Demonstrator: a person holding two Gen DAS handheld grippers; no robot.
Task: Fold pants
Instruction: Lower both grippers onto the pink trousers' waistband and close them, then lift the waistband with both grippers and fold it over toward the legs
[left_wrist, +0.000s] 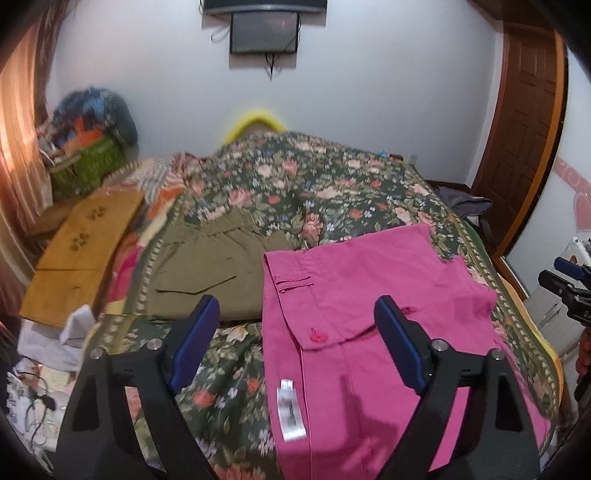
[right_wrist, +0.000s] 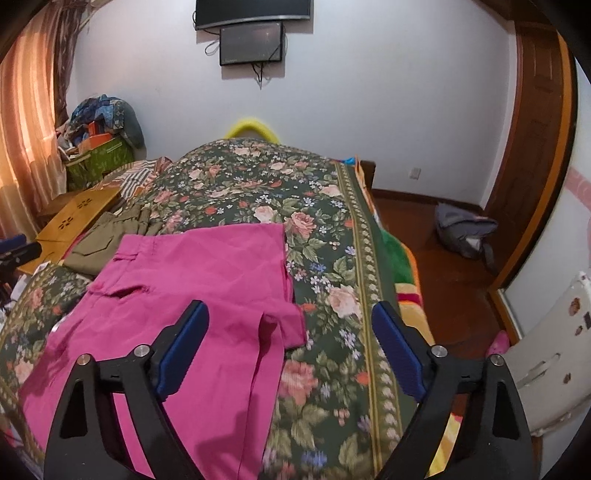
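Pink pants (left_wrist: 362, 310) lie flat on the floral bedspread (left_wrist: 280, 184), waistband toward the far side, a buttoned pocket flap and a white label showing. They also show in the right wrist view (right_wrist: 192, 295). My left gripper (left_wrist: 297, 314) is open and empty, hovering above the pants' left edge. My right gripper (right_wrist: 290, 317) is open and empty above the pants' right edge and the bedspread (right_wrist: 332, 266). The right gripper also shows at the far right of the left wrist view (left_wrist: 569, 291).
Olive green pants (left_wrist: 218, 269) lie folded to the left of the pink ones. A wooden board (left_wrist: 81, 251) and a green basket of clutter (left_wrist: 88, 162) sit left of the bed. A grey bag (right_wrist: 465, 229) lies on the floor right.
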